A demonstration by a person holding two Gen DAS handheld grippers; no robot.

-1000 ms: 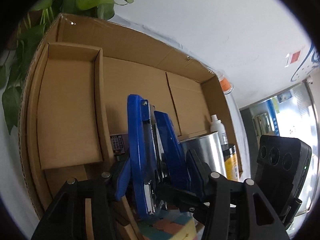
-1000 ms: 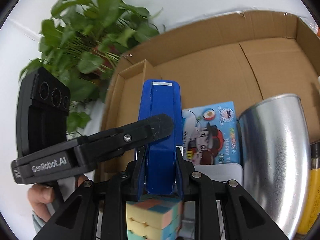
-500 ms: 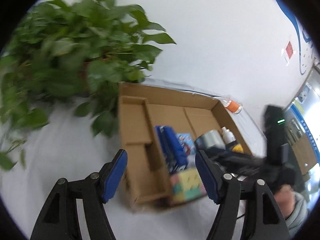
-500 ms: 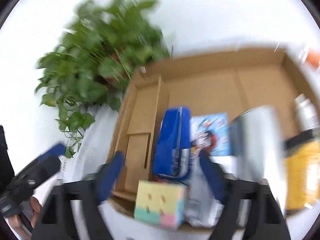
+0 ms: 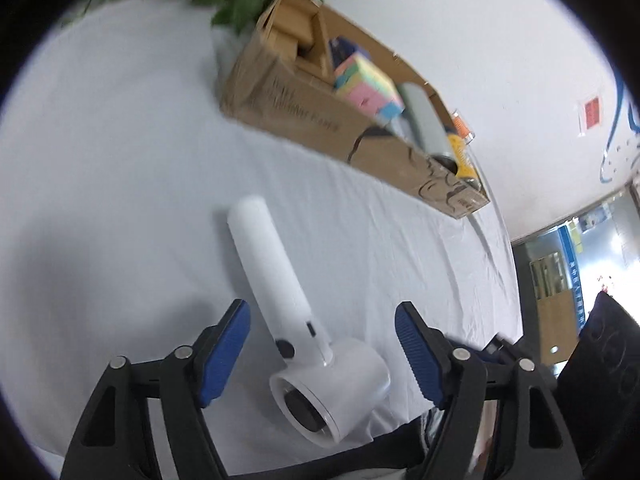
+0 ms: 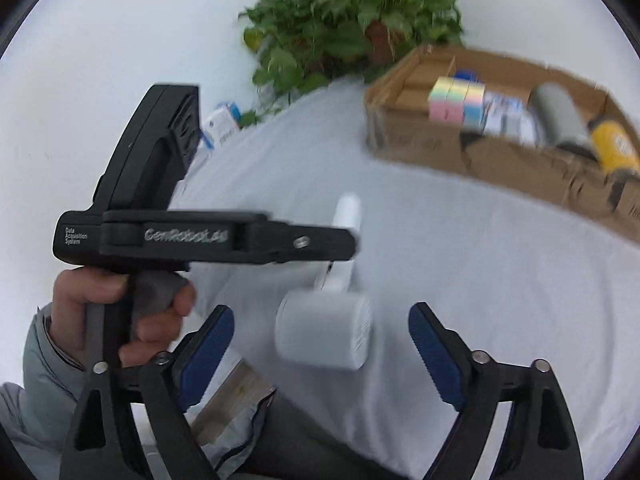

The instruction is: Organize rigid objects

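Observation:
A white hair dryer [image 5: 296, 320] lies on the white tablecloth near the front edge, handle pointing away. My left gripper [image 5: 322, 336] is open, its blue pads either side of the dryer's handle and head, not touching. My right gripper [image 6: 320, 340] is open and empty, with the dryer's head [image 6: 324, 332] between its pads. The left gripper's body [image 6: 200, 236] crosses the right wrist view. The cardboard box [image 5: 304, 108] stands farther back and holds a pastel cube [image 5: 366, 88], a blue stapler [image 5: 340, 46], a steel cup [image 5: 424, 120] and a yellow can [image 5: 460, 156].
A potted plant [image 6: 344, 36] stands behind the box's left end. A small blue-and-white carton [image 6: 222, 124] lies at the table's far left. The tablecloth [image 5: 120, 160] spreads between dryer and box. The table's front edge runs just below the dryer.
Both grippers have let go of the blue stapler, left in the box, and pulled back and down to the hair dryer. Both now stand open.

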